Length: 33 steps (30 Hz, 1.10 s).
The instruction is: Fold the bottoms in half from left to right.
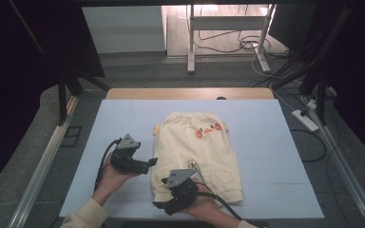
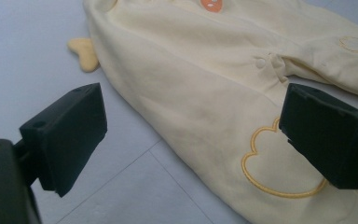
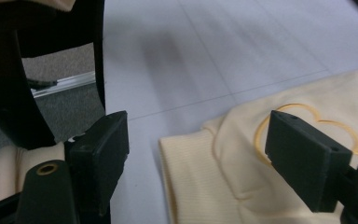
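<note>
Approach to grasp: pale yellow baby suit (image 1: 197,152) flat on worktop (image 1: 266,156). Left gripper (image 2: 191,135) fingers spread, empty, straddling one leg's outer edge; right gripper (image 3: 198,158) fingers likewise spread over that leg's cuff. Next, by judgement: lowering and pinching fabric.

No writing, brand, number or sign can be read anywhere here. The cream baby romper (image 1: 200,152) on the desk (image 1: 123,123) carries only stitched pictures: an orange patch on the chest (image 1: 208,131) and yellow outlined cloud shapes on the legs (image 2: 279,163), with no letters on them.
</note>
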### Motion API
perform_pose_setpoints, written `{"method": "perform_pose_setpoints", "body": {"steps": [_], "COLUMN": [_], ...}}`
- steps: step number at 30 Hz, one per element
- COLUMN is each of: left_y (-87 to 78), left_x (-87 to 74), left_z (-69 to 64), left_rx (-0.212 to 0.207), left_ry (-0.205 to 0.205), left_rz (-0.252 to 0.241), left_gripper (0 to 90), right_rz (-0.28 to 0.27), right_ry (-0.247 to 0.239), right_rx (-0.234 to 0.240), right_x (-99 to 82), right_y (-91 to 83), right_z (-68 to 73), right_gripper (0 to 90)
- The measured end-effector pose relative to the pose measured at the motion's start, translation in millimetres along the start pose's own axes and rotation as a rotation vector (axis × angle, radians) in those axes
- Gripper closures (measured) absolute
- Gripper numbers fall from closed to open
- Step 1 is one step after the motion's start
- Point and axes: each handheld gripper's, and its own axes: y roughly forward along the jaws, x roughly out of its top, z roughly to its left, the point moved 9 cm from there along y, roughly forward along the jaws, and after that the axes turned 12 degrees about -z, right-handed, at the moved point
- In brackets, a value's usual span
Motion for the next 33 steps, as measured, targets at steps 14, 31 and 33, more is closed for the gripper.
{"method": "perform_pose_setpoints", "body": {"steps": [14, 31, 33], "left_y": [0.2, -1.5, -1.7], "left_x": [-1.7, -2.7, -3.2], "left_z": [-0.7, -0.6, -0.3], "left_rx": [-0.002, 0.002, 0.001], "left_ry": [0.006, 0.003, 0.003], "left_rz": [0.005, 0.004, 0.007], "left_gripper": [7.6, 7.6, 7.7], "right_rz": [0.076, 0.155, 0.151], "right_ry": [-0.037, -0.144, -0.115], "right_rx": [0.003, -0.129, -0.118], "right_x": [-12.7, -22.5, -22.2], "right_y": [14.1, 15.0, 13.1], "right_z": [5.3, -10.2, -12.4], "right_gripper": [24.3, 66.2, 69.1]}}
